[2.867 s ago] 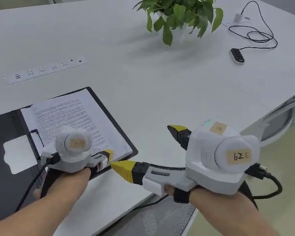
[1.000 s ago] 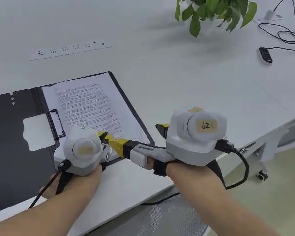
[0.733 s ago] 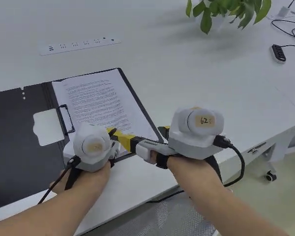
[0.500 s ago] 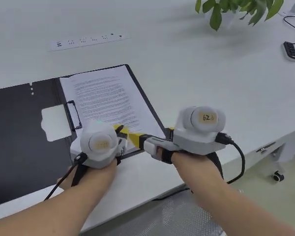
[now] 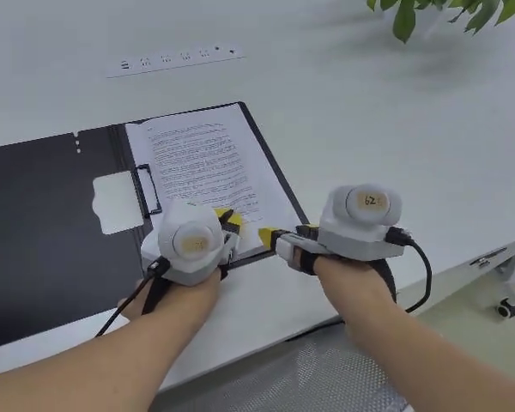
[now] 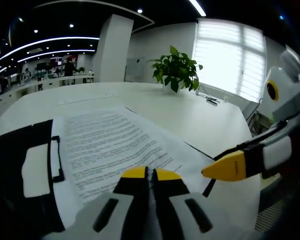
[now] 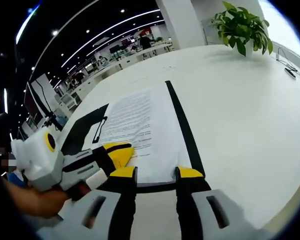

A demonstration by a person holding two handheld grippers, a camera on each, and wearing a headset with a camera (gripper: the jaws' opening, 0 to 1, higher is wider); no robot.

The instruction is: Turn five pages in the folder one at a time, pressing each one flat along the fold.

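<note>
At a broad white table, we see a flat black folder lying open near the front edge. Its left cover is bare and dark, and its right half carries a white printed page of dense text. A slim black metal clip stands at the page's inner edge beside the fold, with a white rectangular label next to it on the left cover.

The left gripper, white-bodied with yellow-tipped black jaws, sits low over the page's near edge. Its jaws are pressed together, and we cannot tell whether a sheet is caught between them. The right gripper is just beside it at the page's near right corner. Its jaws are spread apart, one over the paper and the other at the folder's black border.

In the head view the two tools point toward each other, tips near but apart, each held in one of the person's hands. In the left gripper view, one yellow tip of the right gripper enters from the right, over the page's corner.

Far across the table, a long white power strip and a leafy green potted plant stand well apart from the folder.
</note>
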